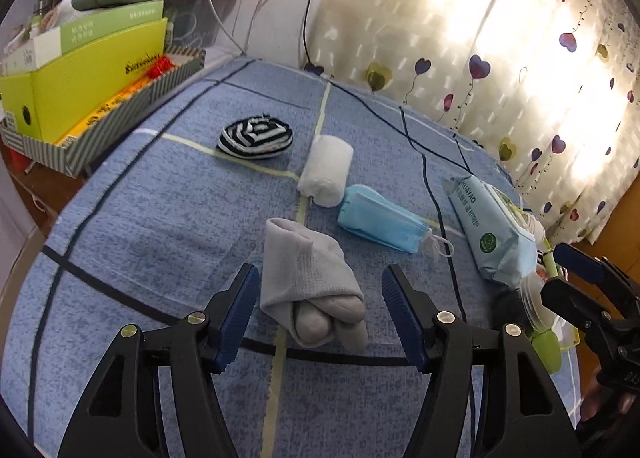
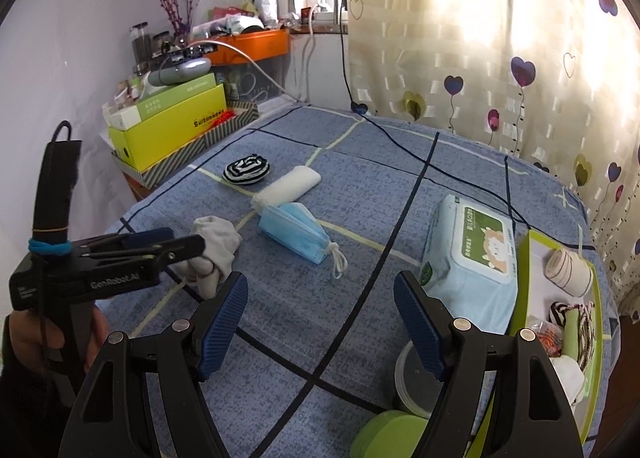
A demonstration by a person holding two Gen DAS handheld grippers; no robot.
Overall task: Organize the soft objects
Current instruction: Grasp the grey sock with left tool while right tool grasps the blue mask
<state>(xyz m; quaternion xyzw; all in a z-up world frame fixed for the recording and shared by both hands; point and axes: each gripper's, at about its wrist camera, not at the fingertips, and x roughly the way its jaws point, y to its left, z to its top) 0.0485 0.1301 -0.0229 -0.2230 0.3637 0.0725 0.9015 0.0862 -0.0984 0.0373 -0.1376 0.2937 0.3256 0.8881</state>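
A rolled grey sock (image 1: 316,282) lies on the blue bed cover (image 1: 160,217), between the fingers of my open left gripper (image 1: 320,298), which has not closed on it. It also shows in the right wrist view (image 2: 216,246) under the left gripper (image 2: 168,244). Beyond it lie a stack of blue face masks (image 1: 380,217) (image 2: 294,232), a white rolled cloth (image 1: 326,169) (image 2: 288,185) and a black-and-white striped sock ball (image 1: 256,135) (image 2: 246,171). My right gripper (image 2: 320,310) is open and empty above the cover.
A pack of wet wipes (image 2: 468,258) (image 1: 492,230) lies right. A green tray (image 2: 596,298) holds rolled soft items at the far right. A grey cup (image 2: 412,382) and green lid (image 2: 388,434) stand near. Boxes (image 1: 88,73) line the left; a black cable (image 2: 400,145) crosses the bed.
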